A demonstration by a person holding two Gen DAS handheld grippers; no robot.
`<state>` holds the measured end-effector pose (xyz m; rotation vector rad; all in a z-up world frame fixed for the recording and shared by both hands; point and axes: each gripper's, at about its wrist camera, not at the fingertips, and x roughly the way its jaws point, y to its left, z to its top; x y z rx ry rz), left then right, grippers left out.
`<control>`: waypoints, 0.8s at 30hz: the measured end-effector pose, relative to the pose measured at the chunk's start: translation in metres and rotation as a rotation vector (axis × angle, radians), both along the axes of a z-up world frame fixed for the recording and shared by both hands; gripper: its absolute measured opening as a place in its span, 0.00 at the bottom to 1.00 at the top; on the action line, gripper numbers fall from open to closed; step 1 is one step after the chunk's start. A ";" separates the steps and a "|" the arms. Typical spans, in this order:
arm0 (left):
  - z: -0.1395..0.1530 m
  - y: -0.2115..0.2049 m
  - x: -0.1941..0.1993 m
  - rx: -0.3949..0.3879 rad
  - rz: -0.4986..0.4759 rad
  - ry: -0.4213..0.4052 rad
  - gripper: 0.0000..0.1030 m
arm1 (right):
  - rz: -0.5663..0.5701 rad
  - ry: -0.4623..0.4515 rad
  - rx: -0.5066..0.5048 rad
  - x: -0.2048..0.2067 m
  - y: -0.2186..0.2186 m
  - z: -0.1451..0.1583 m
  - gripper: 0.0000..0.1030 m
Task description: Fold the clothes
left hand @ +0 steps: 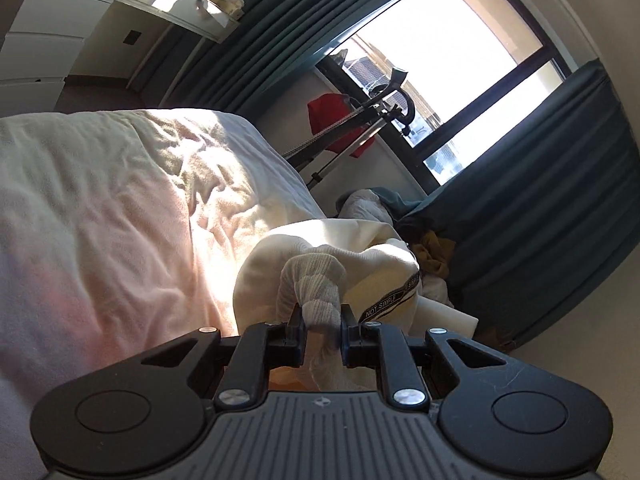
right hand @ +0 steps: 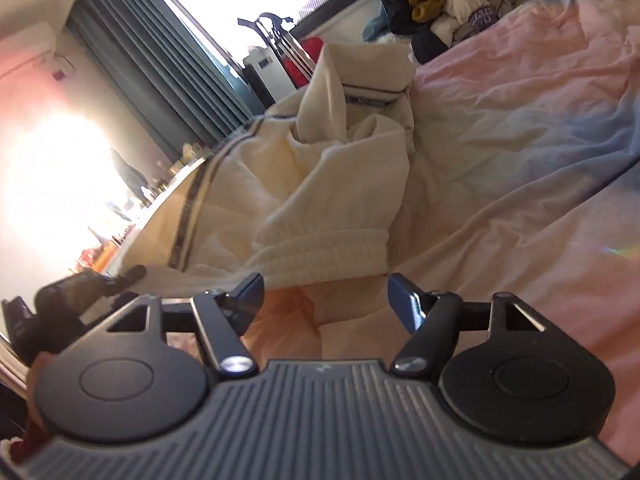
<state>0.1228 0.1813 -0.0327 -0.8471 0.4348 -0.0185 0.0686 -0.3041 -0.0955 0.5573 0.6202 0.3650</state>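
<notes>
Currently your left gripper [left hand: 320, 326] is clamped on the ribbed cuff [left hand: 316, 284] of a cream garment [left hand: 340, 248], which lies on the bed [left hand: 100, 208] near its edge. Your right gripper [right hand: 325, 294] stands wide, holding nothing, just short of the garment's elastic hem [right hand: 324, 248]. Left view only: a red bag [left hand: 326, 114] under the window [left hand: 440, 52]. Right view only: a heap of clothes [right hand: 452, 8] beyond the bed.

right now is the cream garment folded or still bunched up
Bunched up, not folded. The cream garment lies crumpled on the bed, its ribbed cuff pinched in the left gripper.
</notes>
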 end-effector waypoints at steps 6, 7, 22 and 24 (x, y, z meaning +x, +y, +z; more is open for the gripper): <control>-0.007 0.005 0.012 -0.017 0.022 0.024 0.17 | 0.037 0.052 0.054 0.069 0.011 -0.029 0.68; -0.008 0.005 0.013 -0.016 0.023 0.027 0.17 | 0.043 0.061 0.070 0.080 0.013 -0.035 0.68; -0.024 0.014 0.028 -0.060 0.001 0.076 0.19 | 0.019 -0.023 0.200 0.090 0.019 -0.063 0.34; -0.024 0.014 0.025 -0.070 -0.004 0.083 0.21 | 0.009 -0.051 0.192 0.084 0.020 -0.053 0.28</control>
